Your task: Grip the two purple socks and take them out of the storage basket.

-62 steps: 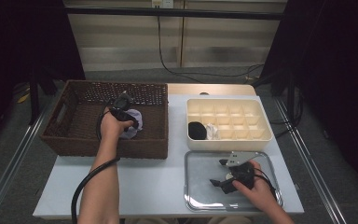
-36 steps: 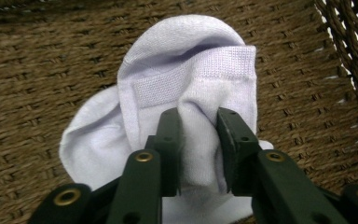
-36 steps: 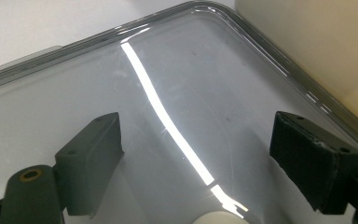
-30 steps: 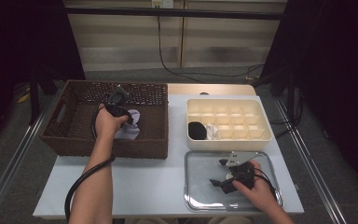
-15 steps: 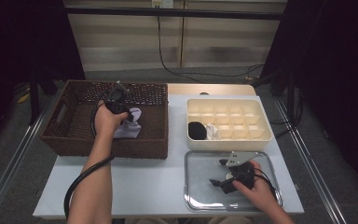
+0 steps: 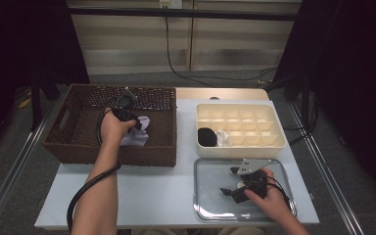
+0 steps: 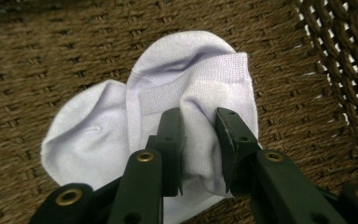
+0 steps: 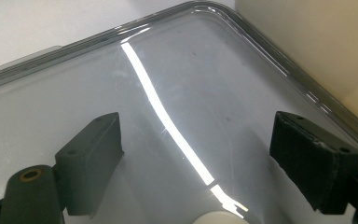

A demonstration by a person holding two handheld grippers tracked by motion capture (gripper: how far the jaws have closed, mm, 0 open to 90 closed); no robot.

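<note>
From above, my left gripper (image 6: 136,122) reaches into the wicker basket (image 6: 73,142) at a pale sock (image 6: 139,137). Along its jaws, I pinch a fold of that sock (image 7: 191,93); next comes lifting it out. My right gripper (image 8: 205,154) hangs spread wide above the clear tray (image 8: 177,84).

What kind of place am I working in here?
Probably a lab or recording bench rather than a home: a plain white table on a metal frame, dark curtains at both sides, and staged sorting props: a wicker basket, a compartment box, a clear tray.
</note>
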